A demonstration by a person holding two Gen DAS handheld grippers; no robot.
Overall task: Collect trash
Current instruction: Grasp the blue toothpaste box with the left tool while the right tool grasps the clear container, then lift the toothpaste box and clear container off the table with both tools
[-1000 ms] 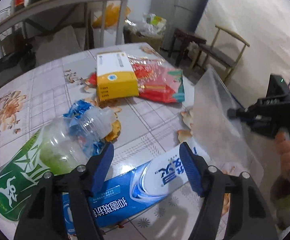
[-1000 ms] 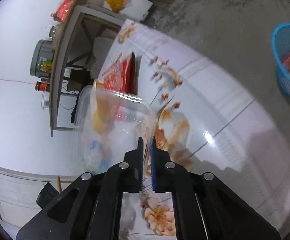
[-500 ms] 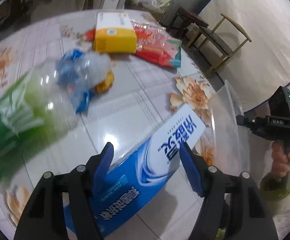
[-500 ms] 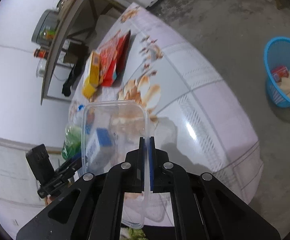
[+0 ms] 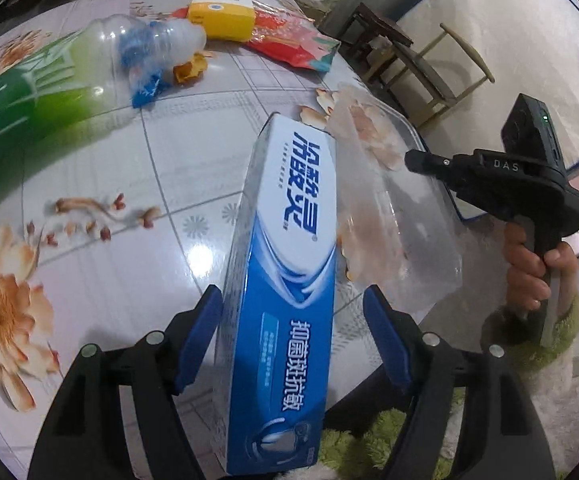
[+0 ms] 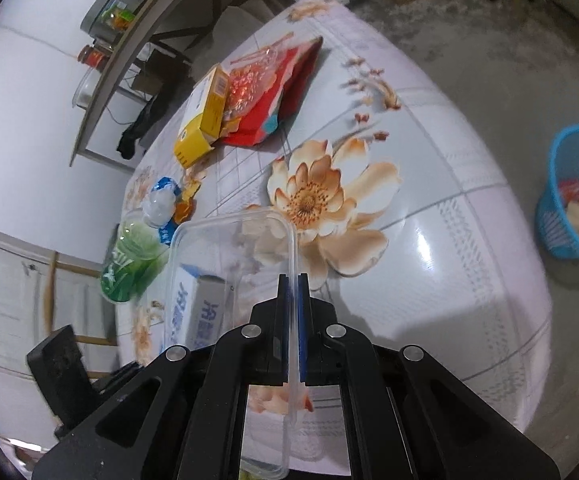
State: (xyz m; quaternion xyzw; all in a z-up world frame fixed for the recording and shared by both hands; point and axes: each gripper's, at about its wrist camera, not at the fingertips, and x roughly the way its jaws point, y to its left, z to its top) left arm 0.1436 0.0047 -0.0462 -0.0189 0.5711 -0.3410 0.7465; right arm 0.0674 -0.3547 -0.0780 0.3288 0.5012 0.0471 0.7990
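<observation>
My left gripper [image 5: 292, 340] holds a blue and white toothpaste box [image 5: 285, 272] between its blue fingers, lifted off the table and pointing at a clear plastic container [image 5: 385, 216]. My right gripper [image 6: 293, 296] is shut on that container's rim [image 6: 291, 264] and holds it at the table's near edge. The toothpaste box's end [image 6: 197, 304] shows through the container's wall. My right gripper [image 5: 413, 157] also shows at the right of the left wrist view.
On the flowered table [image 6: 429, 208] lie a green-labelled plastic bottle [image 5: 61, 76], a yellow box [image 5: 221, 12], a red snack bag [image 5: 297, 44] and a small orange wrapper [image 5: 189, 70]. A blue bin [image 6: 573, 200] stands on the floor to the right. A chair [image 5: 437, 68] stands beyond the table.
My left gripper has lifted the toothpaste box off the table and swung it right toward the clear container. My right gripper has brought the container lower and nearer to the box.
</observation>
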